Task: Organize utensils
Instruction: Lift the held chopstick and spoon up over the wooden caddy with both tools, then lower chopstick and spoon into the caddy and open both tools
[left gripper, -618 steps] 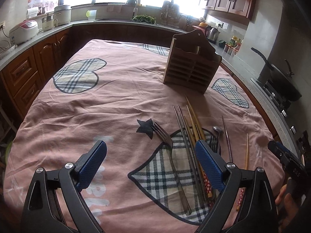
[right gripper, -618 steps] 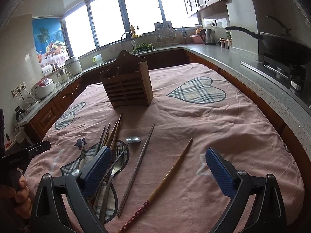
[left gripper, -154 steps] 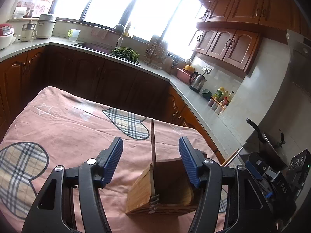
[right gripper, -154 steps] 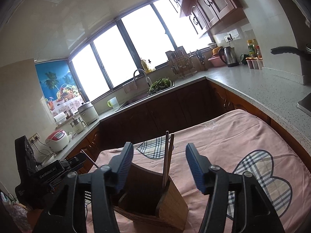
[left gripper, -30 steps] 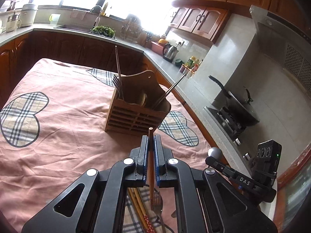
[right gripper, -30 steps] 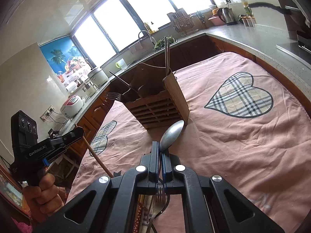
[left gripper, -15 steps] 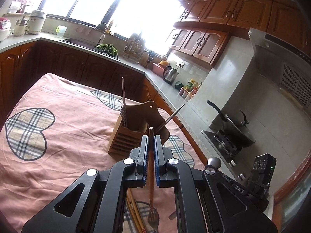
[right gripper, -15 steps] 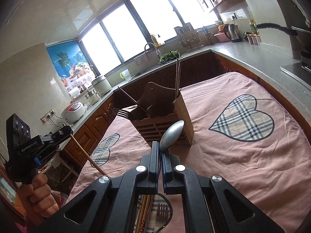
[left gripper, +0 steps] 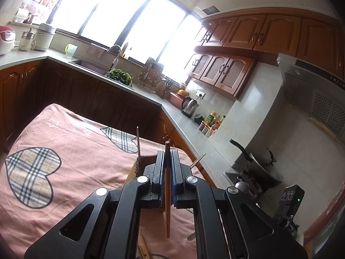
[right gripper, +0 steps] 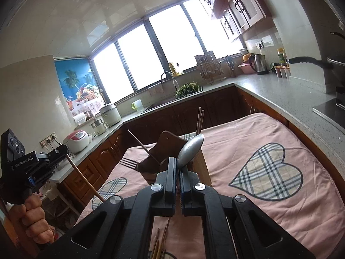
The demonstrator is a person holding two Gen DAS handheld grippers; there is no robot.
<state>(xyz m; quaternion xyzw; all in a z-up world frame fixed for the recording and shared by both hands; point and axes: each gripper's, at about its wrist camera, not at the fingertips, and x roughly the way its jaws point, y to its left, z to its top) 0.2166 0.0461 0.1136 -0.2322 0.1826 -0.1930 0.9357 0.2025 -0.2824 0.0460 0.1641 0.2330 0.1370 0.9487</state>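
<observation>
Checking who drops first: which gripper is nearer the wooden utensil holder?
Hard to call; right, marginally. The right gripper with its spoon sits just before the holder. The left gripper, gripping a chopstick, also looms close.

"GenRobot.AI" on left tongs' housing (right gripper: 23, 159)

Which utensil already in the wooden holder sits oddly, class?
The fork in the wooden holder stands tines-up, prongs poking out over the left rim. One chopstick leans far out sideways, while the pair on the right stands nearly upright.
</observation>
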